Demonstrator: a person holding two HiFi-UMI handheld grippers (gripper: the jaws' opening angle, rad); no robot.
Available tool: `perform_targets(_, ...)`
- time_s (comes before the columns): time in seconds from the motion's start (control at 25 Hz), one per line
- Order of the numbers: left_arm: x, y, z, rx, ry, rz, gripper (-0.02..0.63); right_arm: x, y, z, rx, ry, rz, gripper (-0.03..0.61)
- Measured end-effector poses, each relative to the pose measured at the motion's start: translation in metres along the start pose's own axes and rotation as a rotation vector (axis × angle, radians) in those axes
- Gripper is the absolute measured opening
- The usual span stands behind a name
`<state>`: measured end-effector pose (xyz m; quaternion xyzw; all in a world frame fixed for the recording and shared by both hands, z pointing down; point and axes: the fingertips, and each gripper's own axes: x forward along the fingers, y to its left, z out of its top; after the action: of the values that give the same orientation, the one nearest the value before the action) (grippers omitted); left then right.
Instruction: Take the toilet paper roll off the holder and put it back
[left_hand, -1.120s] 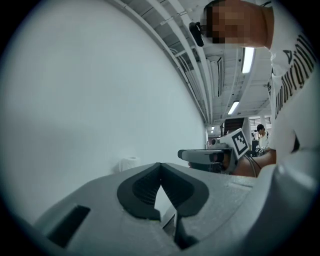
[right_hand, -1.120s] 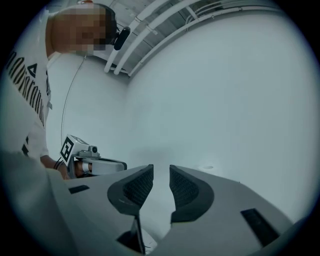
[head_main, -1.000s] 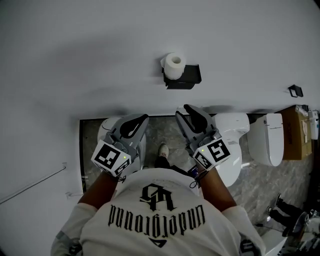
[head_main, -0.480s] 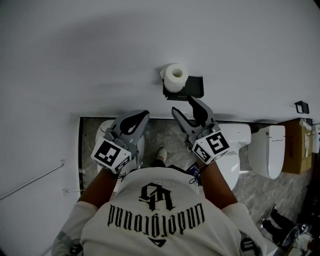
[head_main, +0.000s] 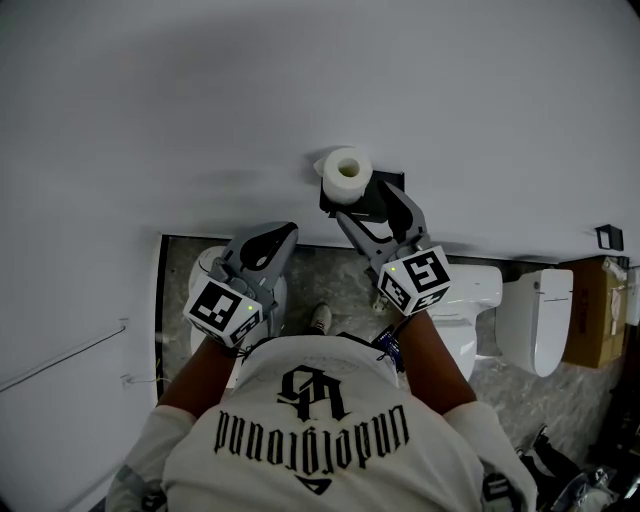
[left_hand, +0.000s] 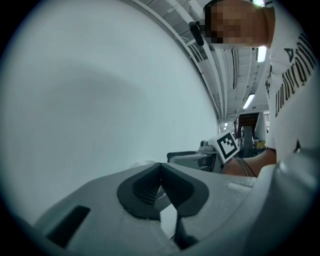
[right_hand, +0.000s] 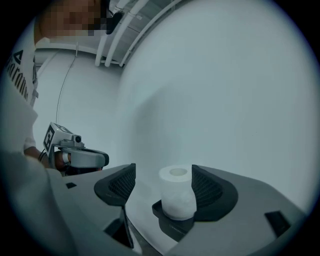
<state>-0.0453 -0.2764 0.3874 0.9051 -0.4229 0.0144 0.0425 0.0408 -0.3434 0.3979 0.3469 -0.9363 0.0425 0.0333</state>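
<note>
Status: step one not done yet. The toilet paper roll (head_main: 348, 175) is still on the holder (head_main: 390, 184), standing upright with the core hole facing up, against the white wall (head_main: 200, 100). In the head view it sits at 12 o'clock, a bit above centre.

Right gripper (head_main: 368, 205): jaws wide apart and they have just been opening. Its tips are up at the holder, with the roll at 11 o'clock from them. In the right gripper view the roll (right_hand: 176, 197) stands in the gap. It's hard against the right-hand pad, and I can't tell if it touches. The left-hand pad is well clear. No squeeze on it, so nothing held.

Left gripper (head_main: 285, 235): at 7 o'clock from the roll, well apart from it. In the left gripper view the pads (left_hand: 150, 187) meet at the tip, closed with nothing between them. It's idle.

Judgement: this is the approach and pre-grasp stage. Left to do:
- close the right jaws on the roll
- lift it off the holder
- set it back on the holder
- let go
</note>
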Motion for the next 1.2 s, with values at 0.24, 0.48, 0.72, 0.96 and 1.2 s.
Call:
perform_targets(0.24, 0.01, 0.01, -0.005, -0.011, 0.014, 0.006, 0.012, 0.025, -0.019, -0.021, 0.014, 0.074, -0.014, 0.33)
perform_targets(0.48, 0.016, 0.02, -0.007, -0.025, 0.026, 0.025, 0.012, 0.046, -0.023, -0.037, -0.001, 0.141, 0.007, 0.344)
perform_targets(0.72, 0.019, 0.022, -0.012, -0.034, 0.039, 0.032, 0.012, 0.058, -0.028, -0.051, -0.008, 0.19, 0.002, 0.35)
perform_targets(0.96, 0.019, 0.022, -0.015, -0.036, 0.045, 0.036, 0.012, 0.065, -0.028, -0.058, -0.034, 0.244, -0.008, 0.35)
perform_targets(1.2, 0.015, 0.024, -0.013, -0.039, 0.042, 0.047, 0.012, 0.069, -0.03, -0.062, -0.052, 0.28, -0.022, 0.348)
